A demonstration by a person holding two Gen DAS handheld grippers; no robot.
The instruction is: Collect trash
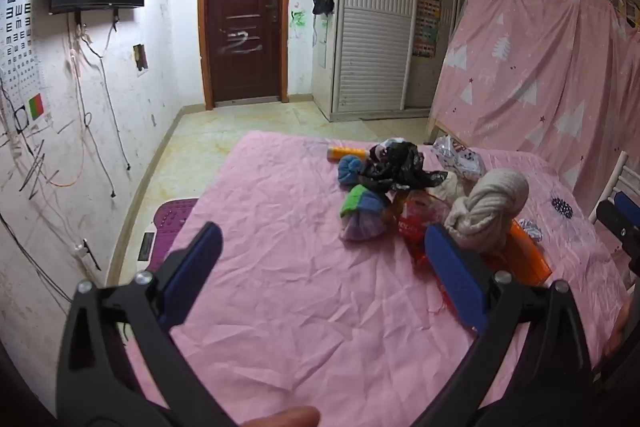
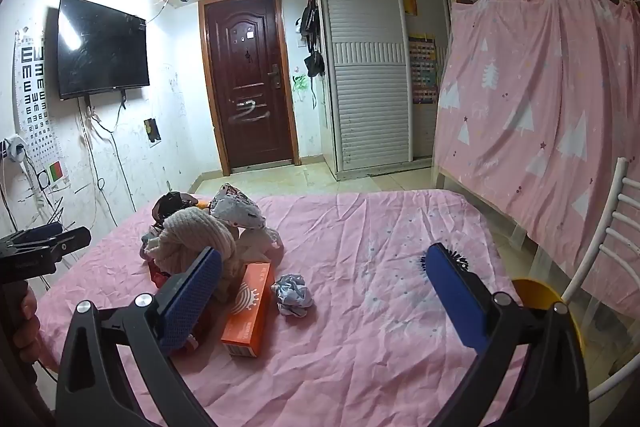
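A heap of items lies on the pink-covered table [image 1: 280,267]: a black plastic bag [image 1: 400,167], an orange tube [image 1: 346,153], rolled socks [image 1: 362,215], a beige knit bundle [image 1: 492,207], a red wrapper [image 1: 416,223], an orange box [image 2: 248,311] and a crumpled paper ball [image 2: 294,293]. My left gripper [image 1: 320,259] is open and empty, just left of the heap. My right gripper [image 2: 324,279] is open and empty, with the paper ball and orange box between its fingers' line of sight, a little beyond the tips.
A white chair [image 2: 608,247] and a yellow object [image 2: 536,291] stand at the table's right edge. A pink curtain [image 2: 540,107] hangs over a bunk bed at right. A door [image 2: 250,79], wardrobe [image 2: 368,67] and wall TV [image 2: 100,51] are behind.
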